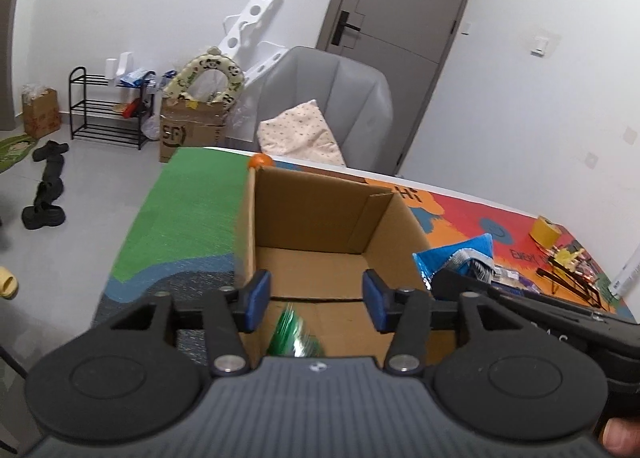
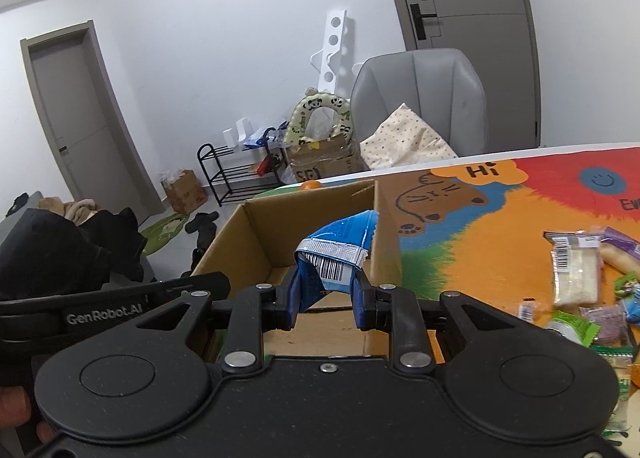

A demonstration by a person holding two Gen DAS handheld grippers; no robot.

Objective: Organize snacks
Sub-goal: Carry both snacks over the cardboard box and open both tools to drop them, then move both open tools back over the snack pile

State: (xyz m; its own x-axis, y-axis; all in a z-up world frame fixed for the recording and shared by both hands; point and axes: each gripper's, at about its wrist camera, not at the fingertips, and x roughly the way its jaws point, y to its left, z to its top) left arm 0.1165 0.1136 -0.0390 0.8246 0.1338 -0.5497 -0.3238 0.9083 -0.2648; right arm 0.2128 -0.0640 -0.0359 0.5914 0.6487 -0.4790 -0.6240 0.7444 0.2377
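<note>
Over the cardboard box [image 1: 320,234] at the bench's left end, we find the left tool [image 1: 316,300] parted, green packet [image 1: 296,338] dropping; right tool [image 2: 326,304] pinches blue packet [image 2: 340,246]: carry it past the rim before release

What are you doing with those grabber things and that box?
A person is sorting snacks into a cardboard box with a grabber in each hand. The left gripper is open above the box, and a blurry green packet shows below it inside. The right gripper is shut on a blue snack packet at the box's edge. More snacks lie loose on the colourful mat, not yet packed.
</note>
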